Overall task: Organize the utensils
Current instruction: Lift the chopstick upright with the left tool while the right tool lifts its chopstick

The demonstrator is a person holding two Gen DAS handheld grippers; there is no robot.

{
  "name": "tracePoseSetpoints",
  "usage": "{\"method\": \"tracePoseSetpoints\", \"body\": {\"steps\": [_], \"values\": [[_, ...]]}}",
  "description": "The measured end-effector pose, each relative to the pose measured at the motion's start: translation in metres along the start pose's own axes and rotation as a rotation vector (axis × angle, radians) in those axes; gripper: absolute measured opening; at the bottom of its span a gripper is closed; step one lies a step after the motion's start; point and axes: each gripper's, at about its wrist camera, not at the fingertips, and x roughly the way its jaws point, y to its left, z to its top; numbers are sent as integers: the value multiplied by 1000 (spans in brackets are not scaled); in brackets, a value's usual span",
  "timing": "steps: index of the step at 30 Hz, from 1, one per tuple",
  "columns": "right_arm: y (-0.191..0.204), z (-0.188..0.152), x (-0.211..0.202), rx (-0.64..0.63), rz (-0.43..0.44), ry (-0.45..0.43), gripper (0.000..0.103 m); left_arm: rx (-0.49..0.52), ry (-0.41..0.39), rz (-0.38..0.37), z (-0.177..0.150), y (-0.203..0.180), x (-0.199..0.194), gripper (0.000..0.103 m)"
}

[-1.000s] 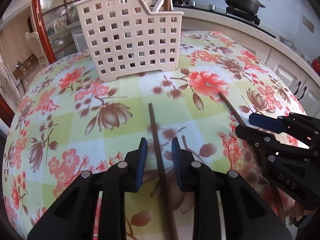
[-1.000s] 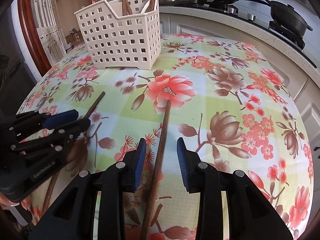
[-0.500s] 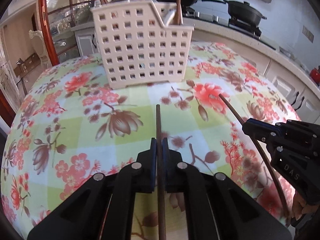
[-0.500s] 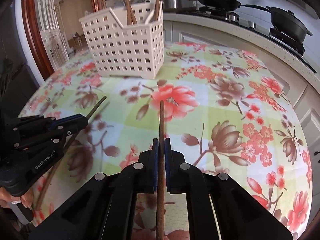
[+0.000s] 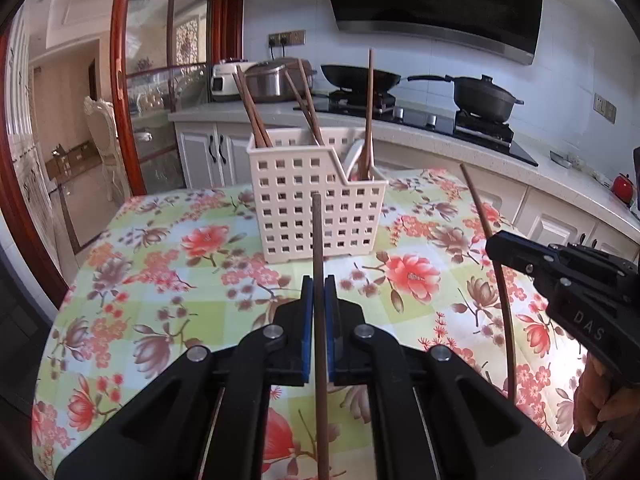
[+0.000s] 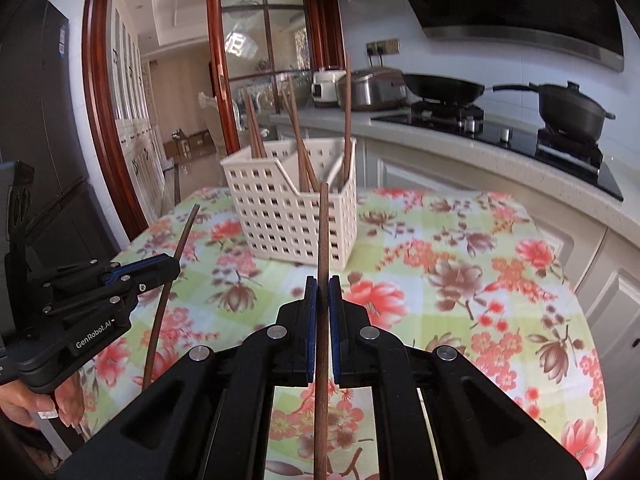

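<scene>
chopsticks: my left gripper (image 5: 319,292) pinches one (image 5: 317,240), right gripper (image 6: 322,294) another (image 6: 323,232), mid-shaft; light, stiff, slippery, liable to pivot.

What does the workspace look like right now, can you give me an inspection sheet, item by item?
Surface: round table with floral cloth.
Job's things: white perforated utensil basket holding several upright chopsticks; one brown chopstick in the left gripper, another chopstick in the right gripper.
Clutter: nothing seen.
Grippers: both shut on their chopsticks, held above the cloth.
Cables: nothing seen.
Surroundings: counter, stove with wok and lidded pot, rice cookers, glass door.
</scene>
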Motion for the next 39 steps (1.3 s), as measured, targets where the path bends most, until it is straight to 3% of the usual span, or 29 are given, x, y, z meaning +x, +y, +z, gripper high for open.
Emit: {"method": "tracePoseSetpoints", "body": {"steps": [18,39], "values": [[28,8,-41,-62,44,-135,6,7,-141,43,2,5,-62,5],[39,2,-54,-78,79,-242,6,-8,-198,72,7,12,-81,5]]}}
